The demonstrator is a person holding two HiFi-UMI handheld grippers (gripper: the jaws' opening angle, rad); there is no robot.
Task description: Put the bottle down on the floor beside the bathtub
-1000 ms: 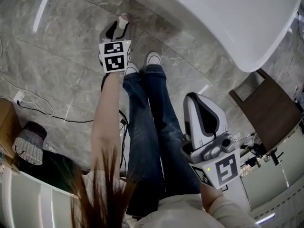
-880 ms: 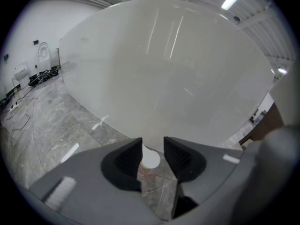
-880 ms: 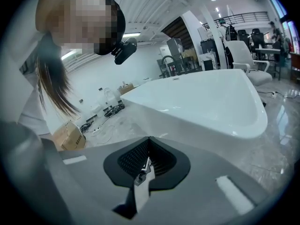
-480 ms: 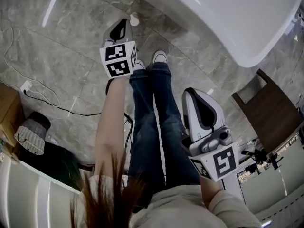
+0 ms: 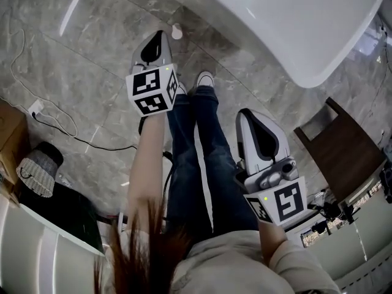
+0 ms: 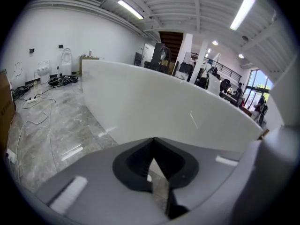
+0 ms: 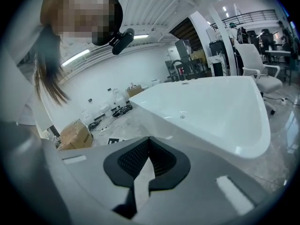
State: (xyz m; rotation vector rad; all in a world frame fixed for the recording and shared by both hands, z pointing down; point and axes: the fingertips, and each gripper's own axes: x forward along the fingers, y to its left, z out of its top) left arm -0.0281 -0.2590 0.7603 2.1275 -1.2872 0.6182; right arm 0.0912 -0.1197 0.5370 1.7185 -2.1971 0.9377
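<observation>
The bottle (image 5: 176,32) is on the grey marble floor (image 5: 86,72) just beside the bathtub (image 5: 288,23). From above it shows only as a small pale round top, so I take it to be standing upright, though I cannot be sure. My left gripper (image 5: 157,38) hangs over the floor near it and apart from it; its fingers have just been closing and meet on nothing. My right gripper (image 5: 251,118) waits beside the legs (image 5: 196,152), fingers likewise clenched and empty. I judge the placing done and the retreat in hand. The next move only calls for drawing the left gripper clear without brushing the bottle.
</observation>
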